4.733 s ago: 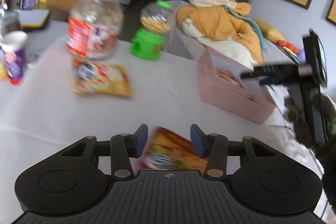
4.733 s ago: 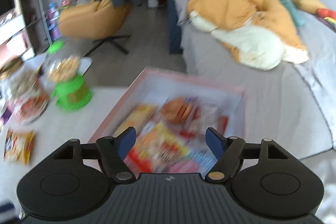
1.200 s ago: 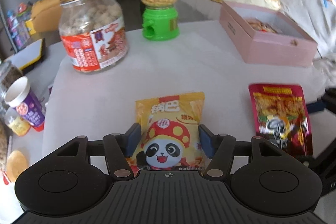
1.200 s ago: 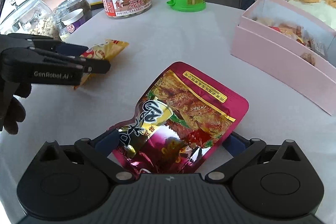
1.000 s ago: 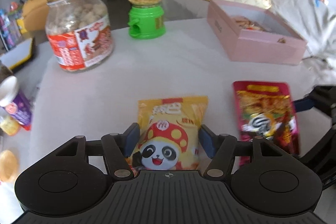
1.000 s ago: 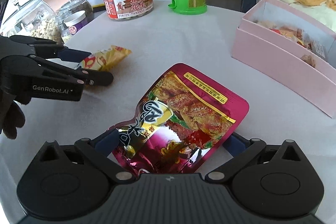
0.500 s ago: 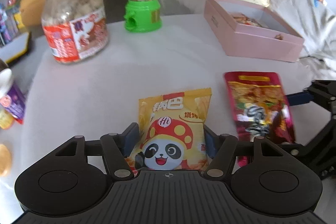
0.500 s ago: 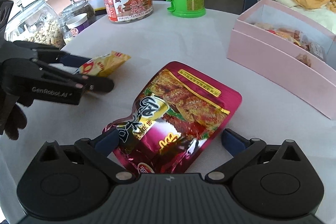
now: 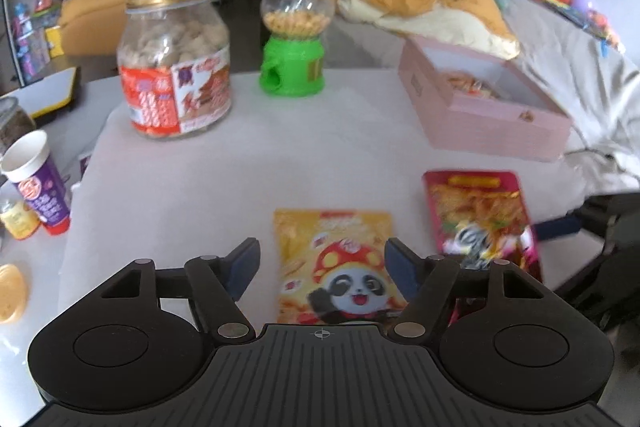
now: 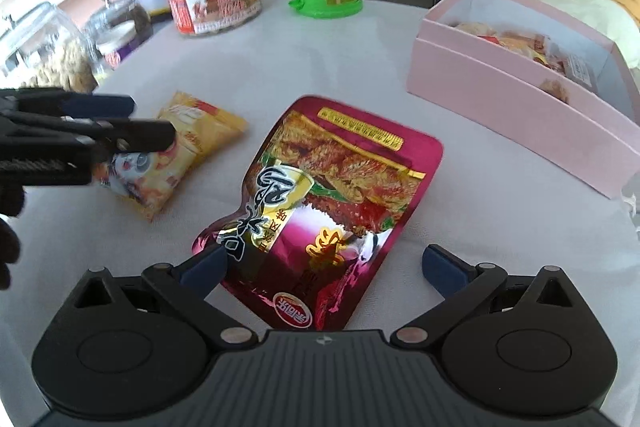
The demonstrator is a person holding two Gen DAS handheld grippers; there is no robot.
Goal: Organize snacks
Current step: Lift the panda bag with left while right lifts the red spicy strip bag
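My left hand-held gripper is opening around the yellow snack bag, which lies flat on the table, pads clear of it. My right hand-held gripper stands wide, straddling the red pouch; its left pad may brush the edge, hard to say. Both packets look light, soft and crinkly, the foil one slippery, so I'd pinch a sealed edge. The pink box sits at two o'clock on the white cloth; a bed lies beyond.
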